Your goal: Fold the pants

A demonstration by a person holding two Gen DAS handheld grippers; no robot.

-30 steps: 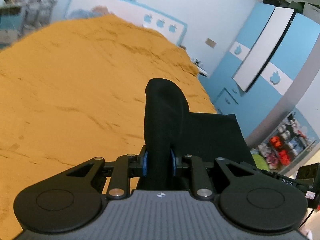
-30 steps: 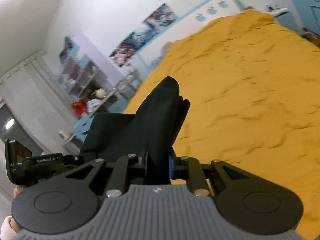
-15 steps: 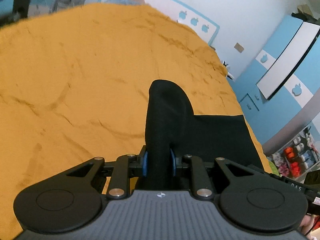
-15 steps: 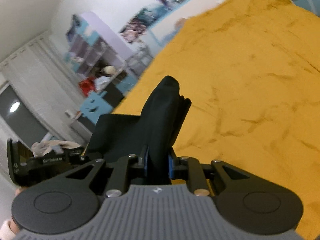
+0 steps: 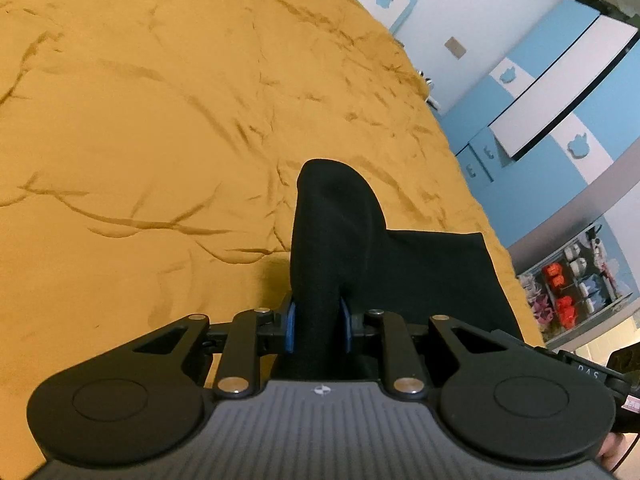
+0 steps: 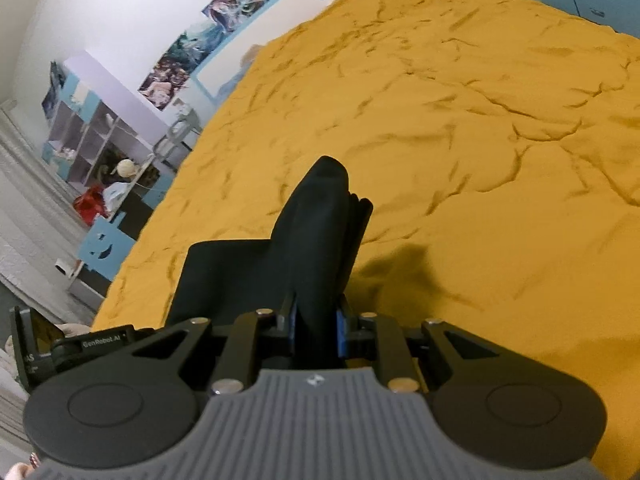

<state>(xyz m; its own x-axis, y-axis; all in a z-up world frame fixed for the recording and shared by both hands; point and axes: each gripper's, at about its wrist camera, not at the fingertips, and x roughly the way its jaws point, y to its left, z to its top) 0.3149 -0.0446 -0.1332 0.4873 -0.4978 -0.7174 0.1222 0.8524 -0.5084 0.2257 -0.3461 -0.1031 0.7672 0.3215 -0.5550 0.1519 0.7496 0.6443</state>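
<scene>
- The left gripper and right gripper each had jaws clamped on a bunched edge of the black pants.
- The pants hung stretched between them above the orange bed.
- Judged mid-carry; next called for lowering both ends evenly to set the fold.

A home bedroom: orange-covered bed, blue wardrobe, wall posters, cluttered shelves.

1. Left gripper tipped further downward toward bedspread; headboard wall now at frame top.
2. Right gripper likewise lowered; shadow now cast beside pants.
</scene>
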